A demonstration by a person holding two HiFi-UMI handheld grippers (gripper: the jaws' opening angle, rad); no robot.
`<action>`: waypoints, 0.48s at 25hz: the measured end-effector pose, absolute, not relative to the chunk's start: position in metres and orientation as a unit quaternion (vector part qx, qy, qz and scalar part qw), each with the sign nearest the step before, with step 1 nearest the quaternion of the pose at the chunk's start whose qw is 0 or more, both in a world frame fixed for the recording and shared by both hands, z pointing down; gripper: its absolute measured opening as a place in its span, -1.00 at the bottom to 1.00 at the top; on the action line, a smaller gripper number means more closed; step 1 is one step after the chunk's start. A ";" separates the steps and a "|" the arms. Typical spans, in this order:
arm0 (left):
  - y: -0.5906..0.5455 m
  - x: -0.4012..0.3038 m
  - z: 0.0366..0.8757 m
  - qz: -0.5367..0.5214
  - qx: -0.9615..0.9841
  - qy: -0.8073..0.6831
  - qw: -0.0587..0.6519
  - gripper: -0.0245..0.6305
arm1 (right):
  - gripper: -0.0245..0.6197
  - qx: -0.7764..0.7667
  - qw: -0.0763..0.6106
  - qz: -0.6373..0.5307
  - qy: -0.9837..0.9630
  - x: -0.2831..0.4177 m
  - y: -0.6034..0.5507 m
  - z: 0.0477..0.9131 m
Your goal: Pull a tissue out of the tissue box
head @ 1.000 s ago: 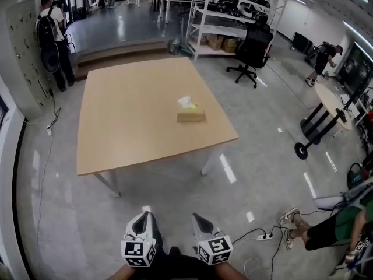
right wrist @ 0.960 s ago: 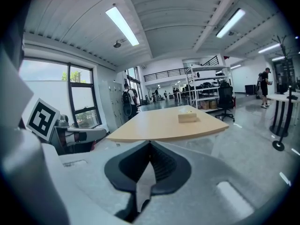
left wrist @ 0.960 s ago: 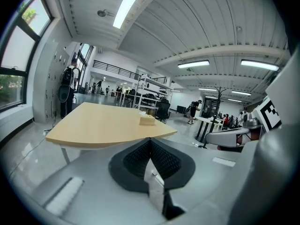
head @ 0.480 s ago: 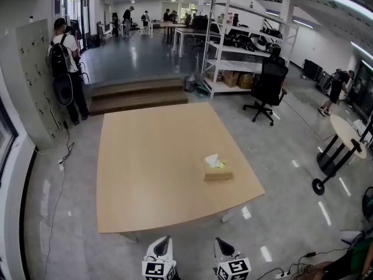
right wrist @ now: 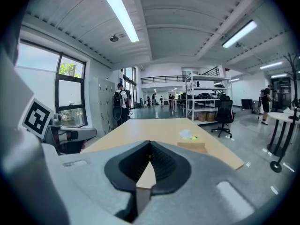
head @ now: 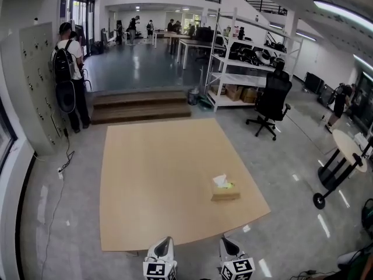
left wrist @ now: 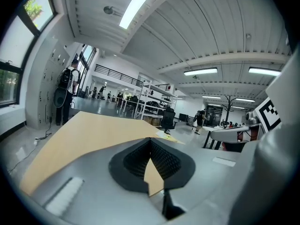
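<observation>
Tissue box [head: 225,193] on tabletop [head: 151,174], white tissue [head: 220,181] standing from its slot. Left tool [left wrist: 150,142], right tool [right wrist: 150,146]: jaws closed together, holding nothing.

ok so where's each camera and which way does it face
Head view: on the person's head, facing forward and down at the table and tissue box; left gripper and right gripper show at the bottom.
Left gripper view: on the left gripper, looking along its shut jaws over the table; right gripper at right.
Right gripper view: on the right gripper, looking along its shut jaws toward the tissue box; left gripper at left.
Shared: all three show the table and black office chair.
</observation>
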State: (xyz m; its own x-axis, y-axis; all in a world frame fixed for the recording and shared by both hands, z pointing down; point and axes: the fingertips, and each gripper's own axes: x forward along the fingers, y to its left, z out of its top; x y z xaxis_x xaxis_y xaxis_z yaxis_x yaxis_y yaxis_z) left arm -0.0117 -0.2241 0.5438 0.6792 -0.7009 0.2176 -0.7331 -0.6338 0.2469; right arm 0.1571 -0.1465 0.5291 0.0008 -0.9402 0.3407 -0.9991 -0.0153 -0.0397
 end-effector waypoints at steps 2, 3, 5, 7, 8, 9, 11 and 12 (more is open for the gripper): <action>-0.232 -0.013 0.548 0.054 0.900 -0.402 0.161 -0.87 | -0.95 0.698 0.110 0.134 -0.694 0.161 -0.157 0.531; -0.237 -0.013 0.550 0.055 0.898 -0.405 0.162 -0.87 | -0.95 0.697 0.111 0.135 -0.695 0.164 -0.162 0.532; -0.244 -0.008 0.551 0.055 0.895 -0.412 0.163 -0.87 | -0.95 0.696 0.114 0.139 -0.695 0.175 -0.171 0.538; -0.252 0.001 0.553 0.058 0.891 -0.419 0.164 -0.87 | -0.95 0.696 0.113 0.146 -0.694 0.190 -0.180 0.547; -0.259 0.004 0.554 0.058 0.889 -0.424 0.165 -0.87 | -0.95 0.695 0.112 0.149 -0.694 0.198 -0.188 0.552; -0.268 0.006 0.554 0.058 0.886 -0.431 0.165 -0.87 | -0.95 0.693 0.112 0.151 -0.696 0.203 -0.199 0.555; -0.288 0.008 0.549 0.055 0.881 -0.442 0.159 -0.87 | -0.95 0.686 0.115 0.150 -0.703 0.210 -0.223 0.554; -0.297 0.011 0.542 0.054 0.880 -0.446 0.155 -0.87 | -0.95 0.683 0.118 0.149 -0.706 0.214 -0.233 0.551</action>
